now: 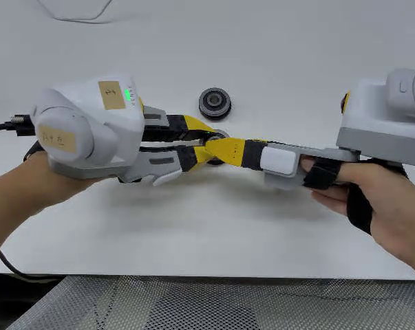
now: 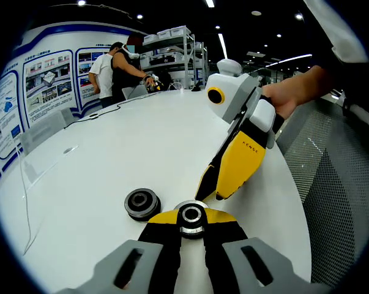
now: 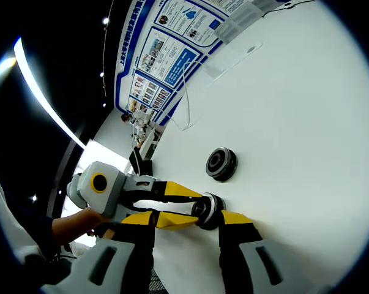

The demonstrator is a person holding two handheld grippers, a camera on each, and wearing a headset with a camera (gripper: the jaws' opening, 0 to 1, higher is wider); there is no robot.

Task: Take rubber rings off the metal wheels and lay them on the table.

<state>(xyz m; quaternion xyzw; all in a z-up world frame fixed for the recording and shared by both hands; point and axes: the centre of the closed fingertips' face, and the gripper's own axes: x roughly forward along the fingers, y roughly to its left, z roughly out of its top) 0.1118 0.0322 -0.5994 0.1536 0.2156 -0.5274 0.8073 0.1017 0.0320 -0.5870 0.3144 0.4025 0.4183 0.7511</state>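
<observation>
With the left claw (image 1: 206,143) clamped on the metal wheel (image 2: 191,219) just above the tabletop (image 1: 193,220), the second wheel (image 1: 215,102) lying just behind it, the right claw (image 3: 199,219), jaws spread either side of that held wheel, should pinch only the rubber ring (image 3: 202,207) and pull straight off.

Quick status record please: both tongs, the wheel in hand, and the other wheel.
left tongs: shut on the held wheel
right tongs: open, tips on either side of the held wheel
second wheel: lying flat on the table, beyond both tongs, touched by neither
ring on held wheel: cannot tell whether it is on or off
</observation>
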